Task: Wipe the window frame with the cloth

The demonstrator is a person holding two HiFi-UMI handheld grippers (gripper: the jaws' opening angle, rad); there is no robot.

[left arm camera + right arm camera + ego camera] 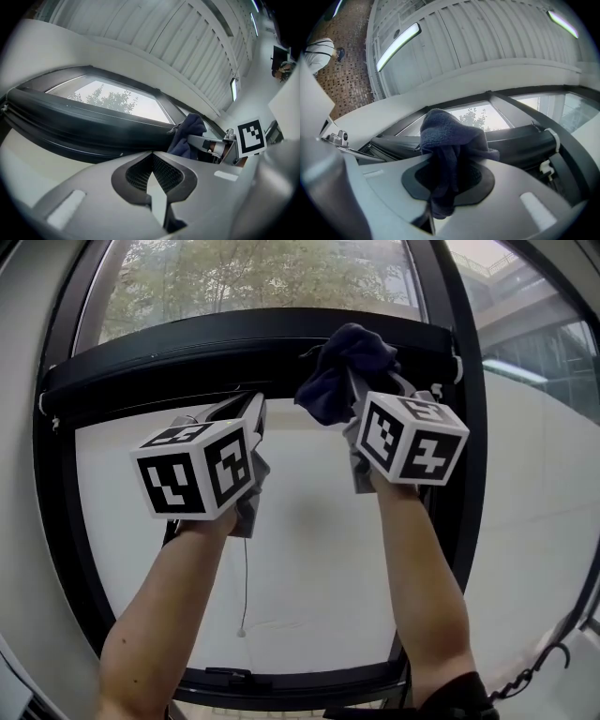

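Note:
A dark blue cloth is bunched in my right gripper, which is shut on it and holds it up against the black horizontal bar of the window frame. In the right gripper view the cloth hangs out between the jaws and covers them. My left gripper is shut with nothing in it, raised just below the same bar, left of the cloth. The left gripper view shows the black bar ahead and the cloth to the right.
A white roller blind covers the lower pane, with a pull cord hanging in front of it. Trees show through the glass above the bar. The black frame's bottom rail runs below. A black chain hangs at lower right.

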